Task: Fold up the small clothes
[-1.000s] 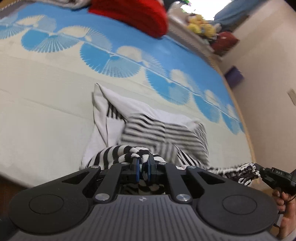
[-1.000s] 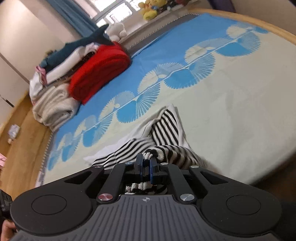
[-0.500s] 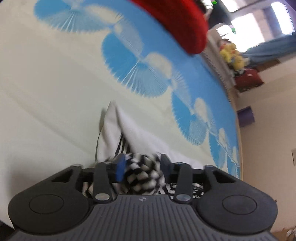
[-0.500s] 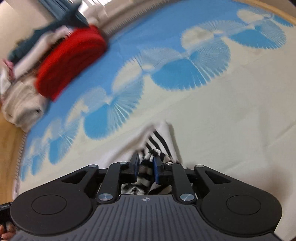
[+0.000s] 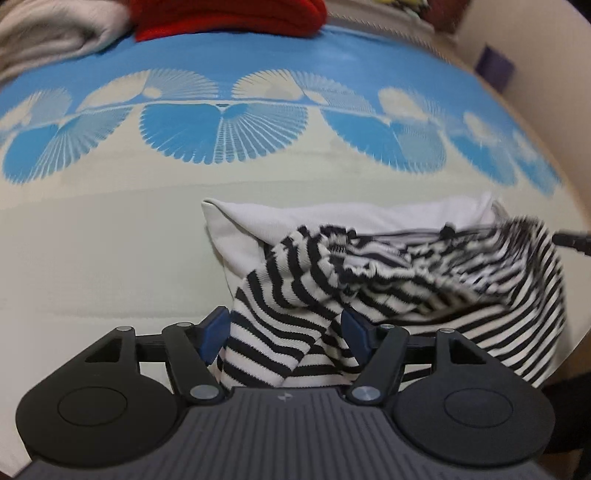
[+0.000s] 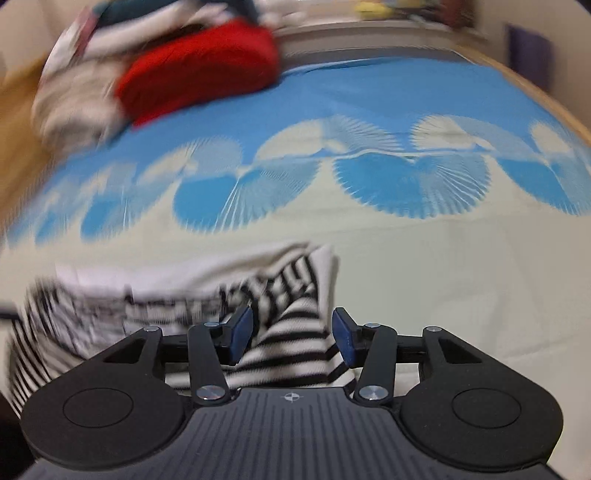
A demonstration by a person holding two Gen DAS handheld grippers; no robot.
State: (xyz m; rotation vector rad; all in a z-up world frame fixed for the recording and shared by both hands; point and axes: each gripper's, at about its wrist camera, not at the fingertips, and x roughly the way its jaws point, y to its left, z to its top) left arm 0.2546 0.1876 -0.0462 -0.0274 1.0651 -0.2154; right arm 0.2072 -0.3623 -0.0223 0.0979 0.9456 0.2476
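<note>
The bed (image 5: 110, 258) is covered by a sheet that is cream on the near side and bright blue on the far side, the two fields being divided by a row of fan-shaped motifs. At the far end of the bed a red folded blanket (image 6: 199, 74) is seen, with a heap of pale folded laundry (image 5: 48, 29) just beside it on the left; in the right wrist view this heap is blurred and its separate pieces cannot be told apart.

The black-and-white striped garment (image 5: 388, 280) is laid on the cream part of the sheet, near the front edge of the bed. It is bunched and creased, and a plain white inner face (image 5: 258, 225) is turned up along its far side. In the left wrist view the garment is spread from the middle toward the right; in the right wrist view it is spread from the middle toward the left, where it is smeared by blur.

The left tool (image 5: 286, 334) is held wide open, its blue pads (image 5: 214, 332) standing apart on either side of a striped fold that is not pinched. The right tool (image 6: 291, 336) is likewise held open, with striped cloth lying loose between its spread pads (image 6: 240, 332).
</note>
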